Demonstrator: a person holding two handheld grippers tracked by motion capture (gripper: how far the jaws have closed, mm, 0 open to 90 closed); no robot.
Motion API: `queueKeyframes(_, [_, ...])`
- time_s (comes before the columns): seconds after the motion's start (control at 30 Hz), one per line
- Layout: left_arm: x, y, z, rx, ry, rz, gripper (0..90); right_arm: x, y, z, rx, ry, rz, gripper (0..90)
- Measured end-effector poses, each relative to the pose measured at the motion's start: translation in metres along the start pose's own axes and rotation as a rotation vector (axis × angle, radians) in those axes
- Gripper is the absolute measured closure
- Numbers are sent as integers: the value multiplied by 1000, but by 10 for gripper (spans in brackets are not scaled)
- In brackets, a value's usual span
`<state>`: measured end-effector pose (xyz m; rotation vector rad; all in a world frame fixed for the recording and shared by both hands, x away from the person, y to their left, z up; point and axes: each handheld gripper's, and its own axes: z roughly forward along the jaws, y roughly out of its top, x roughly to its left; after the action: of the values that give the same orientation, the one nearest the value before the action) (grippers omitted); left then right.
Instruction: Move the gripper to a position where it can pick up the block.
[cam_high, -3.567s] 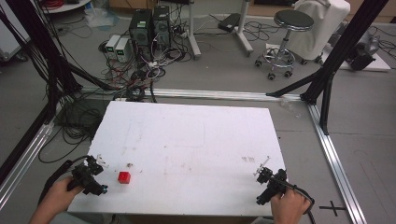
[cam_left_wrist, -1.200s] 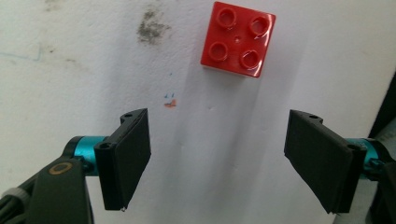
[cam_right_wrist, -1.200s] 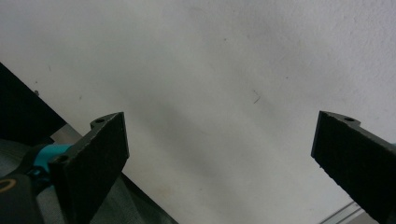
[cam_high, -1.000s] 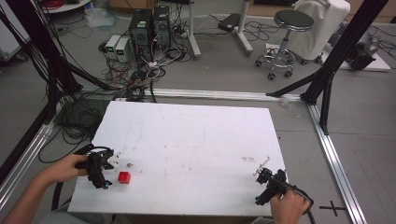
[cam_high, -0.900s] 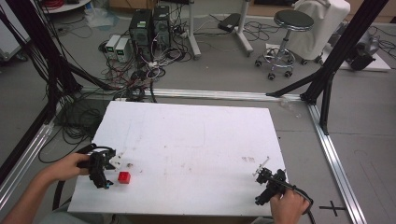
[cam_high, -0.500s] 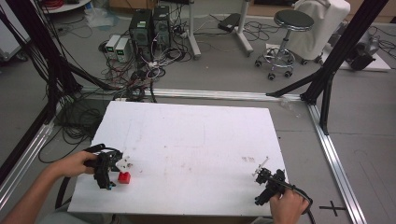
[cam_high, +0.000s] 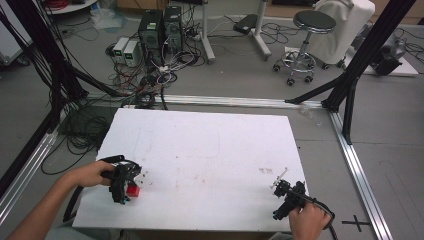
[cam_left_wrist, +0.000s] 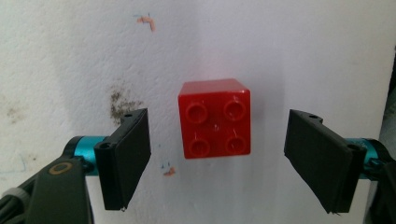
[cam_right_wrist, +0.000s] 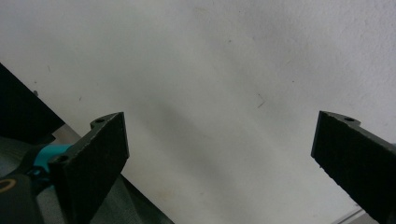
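Left gripper view showed the left gripper (cam_left_wrist: 217, 161) wide open around the red brick (cam_left_wrist: 215, 118) at frame centre, not touching, so closing seemed next, while the right gripper (cam_right_wrist: 224, 163) was open and empty

We carried a black left gripper (cam_high: 121, 181) and a black right gripper (cam_high: 289, 196), each trailing a black cable. Our forearms were bare, with no sleeves reaching them. Up close, the left gripper's flat black pads (cam_left_wrist: 125, 156) sat on teal metal posts, each pad fixed by a small screw. The right gripper's pads (cam_right_wrist: 93, 154) looked rough and matte.
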<state>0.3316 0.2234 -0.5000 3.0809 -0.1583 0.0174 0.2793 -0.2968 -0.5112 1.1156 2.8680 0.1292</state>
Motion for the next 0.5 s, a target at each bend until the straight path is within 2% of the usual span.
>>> queueKeyframes(0.27, [1,2,7,23,3,-5,231,0,0,0,-4,3,2,31])
queueKeyframes(0.5, [0,0,7,19,6,-11,231,0,1,0,-2,1,-2,31])
